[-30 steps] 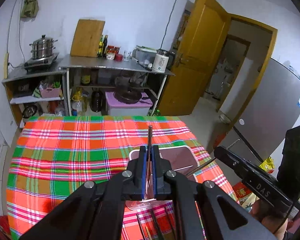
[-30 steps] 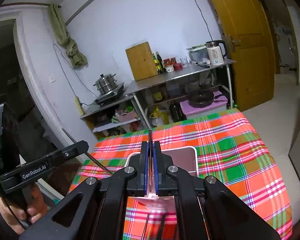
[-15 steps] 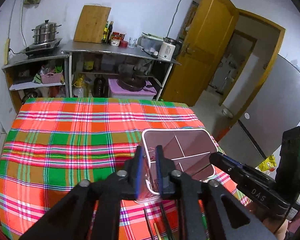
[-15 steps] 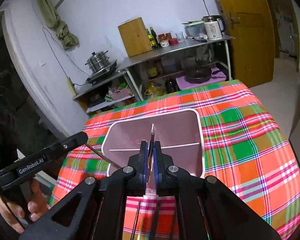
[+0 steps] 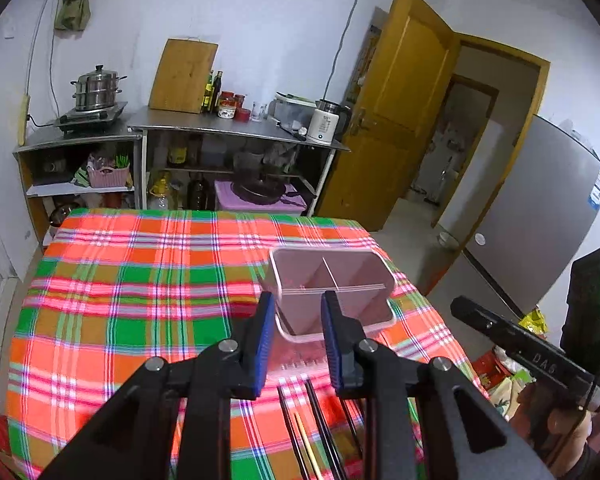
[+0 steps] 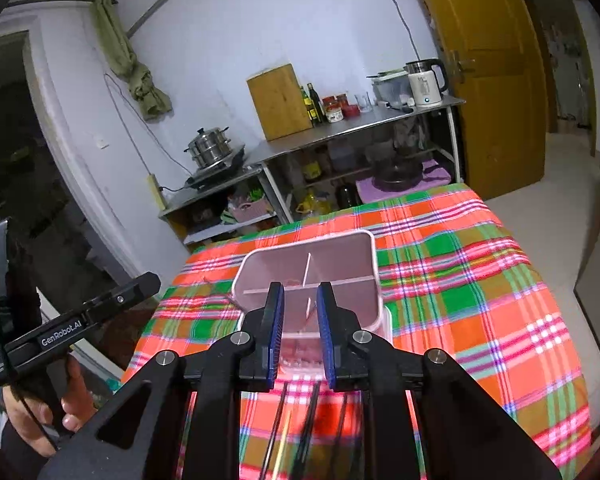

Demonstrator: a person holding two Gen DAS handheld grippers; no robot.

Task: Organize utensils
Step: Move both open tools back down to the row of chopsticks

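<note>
A pink divided container (image 5: 276, 276) (image 6: 374, 264) stands on the plaid tablecloth. My left gripper (image 5: 297, 300) hovers just before its near wall; its jaws are opening and nothing is between its blue pads. My right gripper (image 6: 299, 290) faces the same container, jaws also opening, with nothing pressed between them. A thin pale stick (image 6: 309, 307) leans inside the near compartment. Several chopsticks (image 5: 306, 432) (image 6: 306, 420), dark ones and a pale one, lie on the cloth under the fingers. Each view shows the other gripper from the side: the right gripper (image 5: 466, 310) and the left gripper (image 6: 146, 282).
The plaid table (image 5: 120, 300) ends at a far edge before metal shelving (image 5: 236, 132) with a steamer pot, bottles and a kettle. A wooden door (image 5: 396, 112) and a grey fridge (image 5: 540, 216) stand to the right. A person's hands hold both grippers.
Both grippers were shut on thin upright sticks; both now stand parted and hold nothing. The right one's stick rests in the container. The right gripper has backed away from the container.
</note>
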